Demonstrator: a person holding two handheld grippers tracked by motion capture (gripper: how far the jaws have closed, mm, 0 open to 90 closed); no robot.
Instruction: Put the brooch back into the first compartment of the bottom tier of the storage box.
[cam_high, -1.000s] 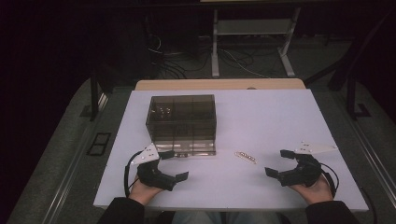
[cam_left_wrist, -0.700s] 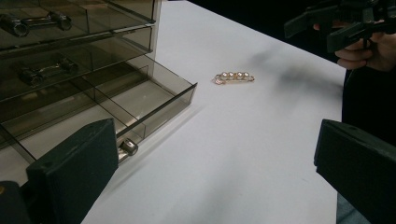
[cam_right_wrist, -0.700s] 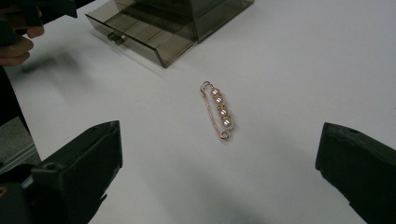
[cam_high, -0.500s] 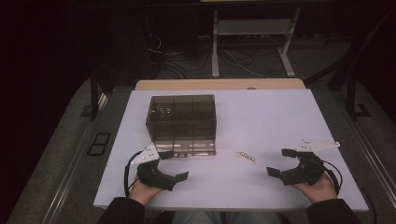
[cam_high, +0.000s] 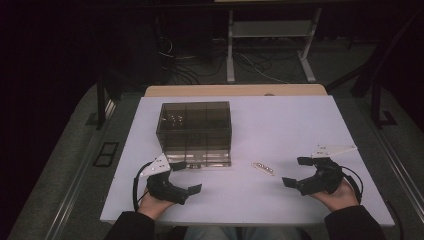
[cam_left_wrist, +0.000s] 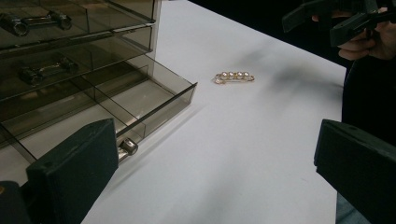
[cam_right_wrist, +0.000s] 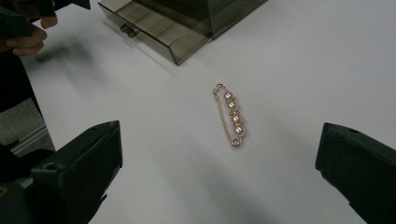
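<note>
On the white bench (cam_high: 300, 125), a pearl pin (cam_right_wrist: 232, 116) lies loose between the wide-open right gripper (cam_high: 299, 172) and the organizer's pulled-out bottom drawer (cam_left_wrist: 140, 100), so the pick-up seems pending: close on it squarely, while the left gripper (cam_high: 182, 177) waits, also spread.

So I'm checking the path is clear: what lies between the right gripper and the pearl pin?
Nothing: in the right gripper view, bare white table runs from the open right gripper to the pearl pin. The high view shows the same.
</note>
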